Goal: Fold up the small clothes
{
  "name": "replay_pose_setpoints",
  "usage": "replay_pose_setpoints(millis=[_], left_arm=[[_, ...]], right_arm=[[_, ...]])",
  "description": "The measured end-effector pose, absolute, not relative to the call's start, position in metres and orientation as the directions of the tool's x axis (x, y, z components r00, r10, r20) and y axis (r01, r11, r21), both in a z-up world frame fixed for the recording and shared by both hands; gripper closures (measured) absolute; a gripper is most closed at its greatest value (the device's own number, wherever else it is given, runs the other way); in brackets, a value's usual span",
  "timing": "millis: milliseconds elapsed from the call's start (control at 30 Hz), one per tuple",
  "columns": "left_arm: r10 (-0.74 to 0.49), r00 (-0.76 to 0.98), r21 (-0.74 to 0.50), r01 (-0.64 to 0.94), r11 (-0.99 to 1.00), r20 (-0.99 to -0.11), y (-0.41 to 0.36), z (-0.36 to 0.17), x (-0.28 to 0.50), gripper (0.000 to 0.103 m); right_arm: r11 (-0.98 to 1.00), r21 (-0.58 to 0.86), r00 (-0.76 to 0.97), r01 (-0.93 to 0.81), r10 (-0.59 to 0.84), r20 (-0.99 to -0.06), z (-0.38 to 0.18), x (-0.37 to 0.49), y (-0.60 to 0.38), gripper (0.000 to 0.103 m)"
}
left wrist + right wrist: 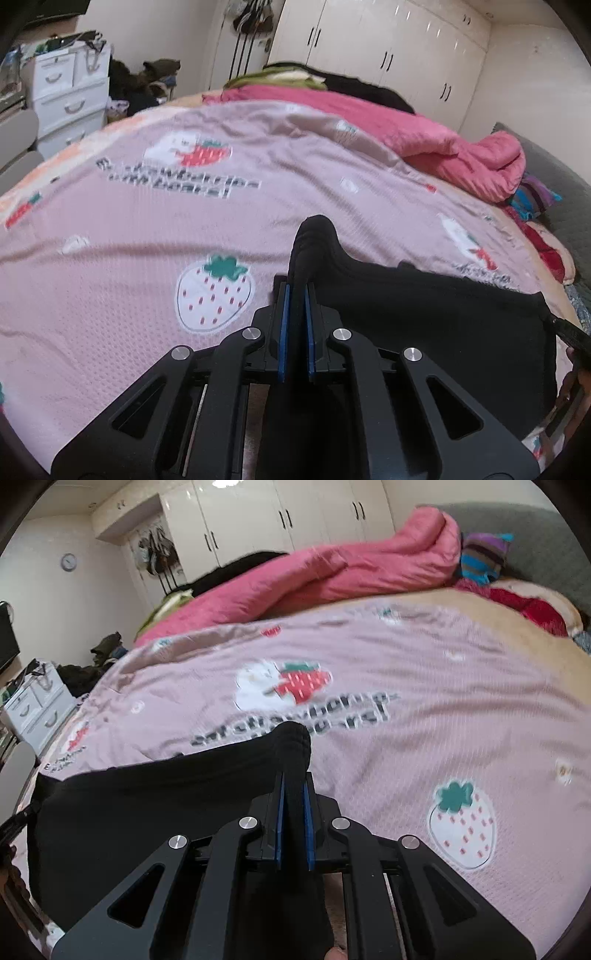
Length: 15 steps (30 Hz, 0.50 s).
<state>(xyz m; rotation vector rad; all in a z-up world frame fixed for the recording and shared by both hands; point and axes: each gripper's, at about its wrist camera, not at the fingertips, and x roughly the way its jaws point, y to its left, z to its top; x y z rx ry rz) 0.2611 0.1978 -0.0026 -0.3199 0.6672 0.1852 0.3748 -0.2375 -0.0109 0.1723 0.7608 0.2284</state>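
A small black garment (pixel 424 317) lies on the pink strawberry-print bed cover (pixel 166 221). In the left wrist view my left gripper (pixel 297 291) is shut on one bunched corner of it, with black cloth sticking up past the blue pads (pixel 284 321). The rest of the garment spreads to the right. In the right wrist view my right gripper (pixel 294 782) is shut on another corner of the black garment (pixel 147 805), which stretches away to the left over the bed cover (pixel 424 709).
A rumpled pink quilt (pixel 332 572) runs along the far side of the bed, with striped and red clothes (pixel 484 557) near the grey headboard. White wardrobes (pixel 406 48) line the back wall. A white drawer unit (pixel 66 96) stands at the left.
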Motion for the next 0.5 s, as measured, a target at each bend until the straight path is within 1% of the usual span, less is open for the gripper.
replay_pose_setpoints(millis=[100,200,333,400,467,500], left_arm=[[0.08,0.747,-0.195,-0.273,0.942,-0.66,0.193,-0.01,0.266,0.101],[0.08,0.743,-0.192,-0.273,0.943,-0.665,0.194,-0.011,0.266,0.1],[0.086,0.731,-0.179,-0.277,0.944,-0.677,0.193,-0.013,0.265,0.099],[0.096,0.723,-0.163,-0.281,0.946,-0.684,0.191,-0.014,0.265,0.097],[0.102,0.718,-0.155,-0.283,0.946,-0.689,0.19,-0.015,0.264,0.095],[0.104,0.714,-0.152,-0.285,0.946,-0.692,0.19,-0.015,0.264,0.094]], right_arm=[[0.967,0.231,0.674,-0.104,0.24,-0.699,-0.024,0.38,-0.238,0.095],[0.968,0.233,0.667,-0.089,0.232,-0.708,-0.028,0.38,-0.238,0.094],[0.981,0.176,0.658,-0.087,0.189,-0.729,-0.032,0.377,-0.233,0.093],[0.984,0.161,0.652,-0.078,0.173,-0.738,-0.033,0.377,-0.232,0.087],[0.984,0.163,0.653,-0.072,0.171,-0.738,-0.033,0.376,-0.233,0.084],[0.985,0.162,0.652,-0.066,0.165,-0.74,-0.033,0.375,-0.234,0.079]])
